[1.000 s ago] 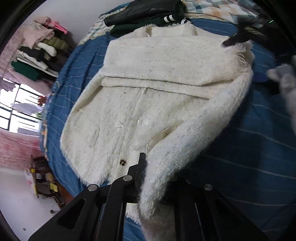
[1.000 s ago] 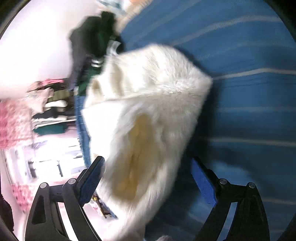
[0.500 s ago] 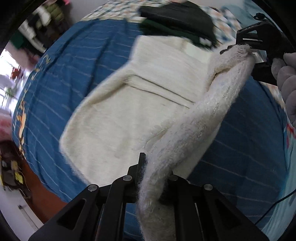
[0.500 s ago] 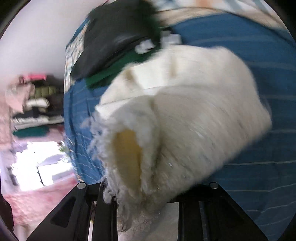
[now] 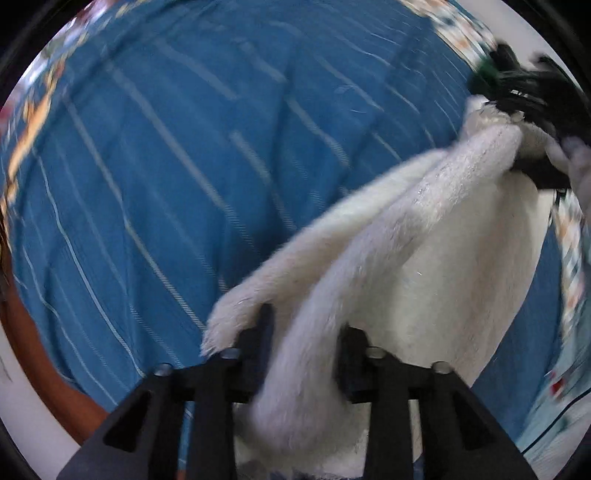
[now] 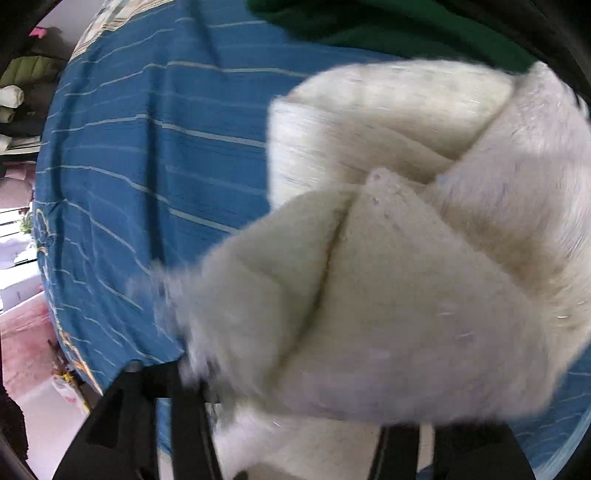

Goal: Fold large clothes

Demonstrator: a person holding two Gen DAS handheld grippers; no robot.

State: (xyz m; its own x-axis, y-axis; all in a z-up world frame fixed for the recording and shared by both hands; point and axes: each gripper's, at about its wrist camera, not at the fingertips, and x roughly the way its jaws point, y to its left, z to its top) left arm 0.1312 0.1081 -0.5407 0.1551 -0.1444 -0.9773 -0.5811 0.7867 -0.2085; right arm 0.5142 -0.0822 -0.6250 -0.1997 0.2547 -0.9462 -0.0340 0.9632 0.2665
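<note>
Nearest the left wrist camera, the left gripper (image 5: 304, 350) has its two black fingers (image 5: 258, 343) closed onto a thick fuzzy band of the cream sweater (image 5: 424, 258), which passes between them and spills below the jaws. From that pinch the garment runs up and to the right as a taut, bunched edge, with a smoother panel of the same fabric hanging beneath it and a loose fringed tip sticking out just left of the fingers. The sweater is lifted above the blue striped bedspread (image 5: 184, 166), which fills the left and upper part of this view, motion-blurred. At the far upper right end of the stretched edge, the right gripper (image 5: 524, 110) appears as a dark blurred shape clamped on the fabric, with a pale gloved hand (image 5: 576, 166) just beside it. In the right wrist view, the right gripper (image 6: 295, 387) is almost buried: the cream sweater (image 6: 406, 277) bulges in folded layers straight over the jaws, gripped between them, with only the left finger (image 6: 184, 398) clearly visible. Beyond the bundle lies the blue striped bedspread (image 6: 147, 147), and at the top edge a dark green garment (image 6: 388, 26) rests on the bed behind the sweater. Far left, stacked clothes (image 6: 14, 96) sit on shelving.
</note>
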